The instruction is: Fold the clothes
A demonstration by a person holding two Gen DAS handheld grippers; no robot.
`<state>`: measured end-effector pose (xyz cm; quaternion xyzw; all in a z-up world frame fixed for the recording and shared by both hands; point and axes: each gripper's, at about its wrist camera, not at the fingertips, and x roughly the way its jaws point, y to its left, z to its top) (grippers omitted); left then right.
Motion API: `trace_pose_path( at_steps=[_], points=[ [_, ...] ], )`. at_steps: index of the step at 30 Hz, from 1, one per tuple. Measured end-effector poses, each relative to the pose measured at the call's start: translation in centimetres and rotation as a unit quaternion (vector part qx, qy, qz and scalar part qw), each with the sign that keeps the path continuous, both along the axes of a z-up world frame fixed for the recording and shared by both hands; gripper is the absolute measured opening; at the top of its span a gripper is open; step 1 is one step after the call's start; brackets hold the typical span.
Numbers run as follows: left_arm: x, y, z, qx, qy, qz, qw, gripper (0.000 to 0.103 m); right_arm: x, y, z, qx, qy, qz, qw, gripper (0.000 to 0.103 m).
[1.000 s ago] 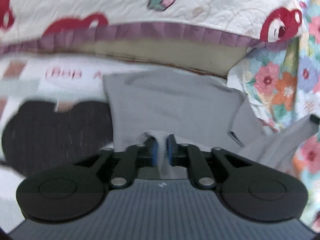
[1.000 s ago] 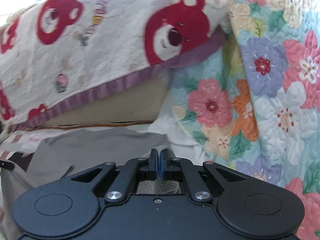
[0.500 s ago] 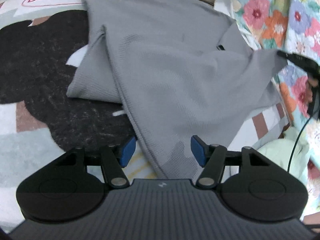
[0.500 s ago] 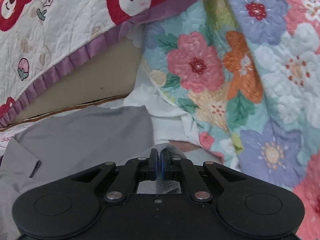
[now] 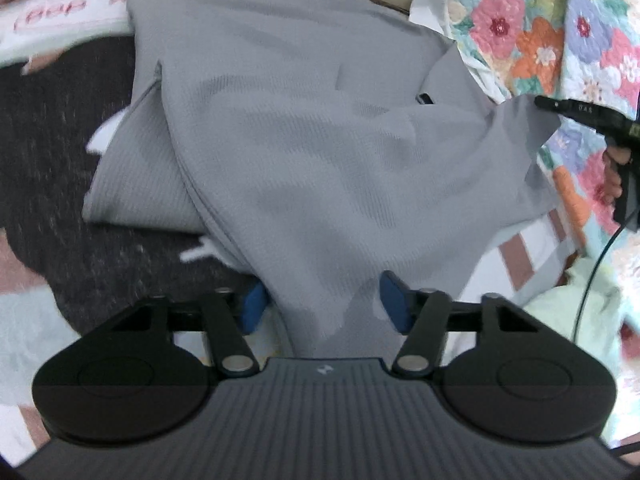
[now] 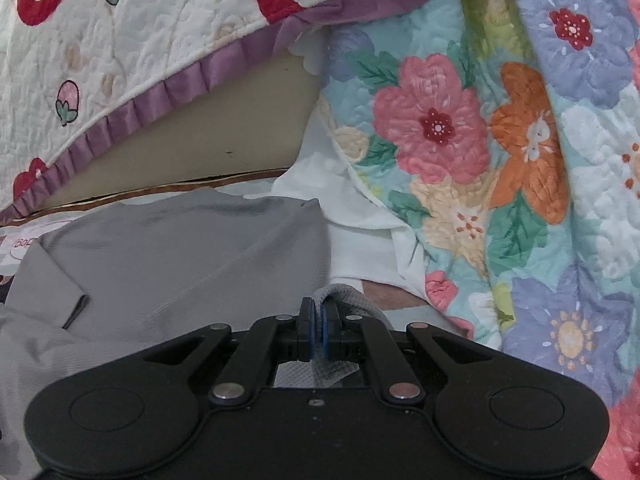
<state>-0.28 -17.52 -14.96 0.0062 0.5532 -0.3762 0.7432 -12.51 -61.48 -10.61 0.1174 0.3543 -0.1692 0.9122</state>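
In the left wrist view the left claw (image 5: 322,304) stands wide, its blue pads (image 5: 394,306) apart on either side of a hanging strip of the grey garment (image 5: 304,140), gripping nothing. Beyond it, toward 12 o'clock, the garment spreads rumpled over a patterned mat (image 5: 60,168) (dark patch at 9 o'clock, pink lettering near 11). At 3 o'clock the right claw (image 5: 540,102) pinches a raised corner of the cloth, a hand (image 5: 614,178) behind it.

In the right wrist view the right claw (image 6: 318,330) is clamped tight on a fold of the grey garment (image 6: 180,256). Farther off, a floral quilt (image 6: 500,160) fills 1 to 4 o'clock, and a bear-print quilt (image 6: 140,40) with purple trim hangs at 11.
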Motion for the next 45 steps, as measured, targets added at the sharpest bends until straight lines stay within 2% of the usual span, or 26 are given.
trace_pose_path(
  at_steps=[1, 4, 7, 10, 12, 16, 19, 22, 25, 26, 28, 29, 30, 31, 32, 33, 37, 40, 42, 45],
  points=[
    [0.2, 0.2, 0.1, -0.005, 0.005, 0.005, 1.0, 0.003, -0.1, -0.1, -0.1, 0.005, -0.004, 0.001, 1.0, 0.006],
    [2.1, 2.3, 3.0, -0.073, 0.023, 0.047, 0.9959, 0.003, -0.6, -0.9, -0.4, 0.034, -0.037, 0.013, 0.999, 0.009],
    [5.7, 3.7, 7.5, -0.137, -0.008, 0.076, 0.9876, 0.003, -0.3, -1.6, -0.3, 0.051, -0.044, 0.031, 0.997, 0.007],
    [11.1, 3.9, 10.0, -0.173, -0.039, 0.111, 0.9779, 0.003, 1.5, -2.5, 0.6, 0.057, -0.045, 0.046, 0.996, 0.007],
    [14.3, 3.2, 9.8, -0.159, -0.056, 0.136, 0.9762, 0.003, 3.4, -3.3, 1.1, 0.071, -0.046, 0.06, 0.995, 0.007],
    [18.1, 0.7, 8.2, -0.076, -0.091, 0.148, 0.9819, 0.003, 7.2, -4.9, 1.7, 0.066, -0.052, 0.082, 0.993, 0.006],
    [19.7, 0.2, 6.9, -0.056, -0.092, 0.153, 0.9823, 0.003, 9.8, -5.3, 1.7, 0.061, -0.04, 0.095, 0.993, 0.006],
    [21.1, 0.6, 5.2, -0.059, -0.078, 0.183, 0.9782, 0.004, 11.3, -5.2, 1.4, 0.038, -0.02, 0.106, 0.993, 0.006],
    [20.6, 1.4, 4.6, -0.075, -0.1, 0.215, 0.9686, 0.008, 12.4, -5.7, 0.8, 0.014, 0.007, 0.092, 0.996, 0.009],
    [20.3, 1.7, 4.5, -0.081, -0.11, 0.226, 0.9646, 0.012, 12.5, -6.0, 0.7, 0.017, 0.006, 0.082, 0.996, 0.013],
    [19.7, 2.4, 4.4, -0.094, -0.13, 0.247, 0.9558, 0.014, 12.1, -6.7, 1.1, 0.036, -0.021, 0.062, 0.997, 0.013],
    [19.1, 2.9, 4.7, -0.107, -0.153, 0.252, 0.9495, 0.02, 11.6, -7.0, 1.6, 0.06, -0.049, 0.052, 0.996, 0.016],
    [18.4, 3.5, 5.5, -0.124, -0.185, 0.247, 0.9431, 0.025, 10.6, -7.2, 2.1, 0.092, -0.088, 0.045, 0.991, 0.024],
    [17.9, 3.9, 5.9, -0.13, -0.2, 0.233, 0.9428, 0.039, 9.7, -7.2, 2.5, 0.118, -0.119, 0.04, 0.985, 0.042],
    [17.5, 4.0, 6.1, -0.124, -0.204, 0.214, 0.9471, 0.042, 9.0, -7.0, 2.7, 0.13, -0.141, 0.039, 0.981, 0.045],
    [17.1, 4.0, 5.9, -0.115, -0.205, 0.194, 0.9525, 0.042, 8.6, -6.5, 2.7, 0.122, -0.139, 0.046, 0.982, 0.045],
    [14.8, 3.7, 4.9, -0.091, -0.204, 0.13, 0.9659, 0.042, 8.4, -4.0, 1.3, 0.056, -0.043, 0.101, 0.992, 0.045],
    [13.1, 3.4, 4.1, -0.073, -0.206, 0.08, 0.9725, 0.047, 8.5, -1.9, -0.5, 0.023, 0.02, 0.142, 0.989, 0.044],
    [11.6, 3.1, 3.5, -0.053, -0.223, 0.038, 0.9727, 0.049, 8.5, -0.6, -1.9, 0.016, 0.043, 0.157, 0.987, 0.045],
    [10.6, 1.8, 2.9, 0.001, -0.266, -0.006, 0.964, 0.049, 8.5, 1.3, -3.6, 0.014, 0.06, 0.181, 0.982, 0.044]
  ],
)
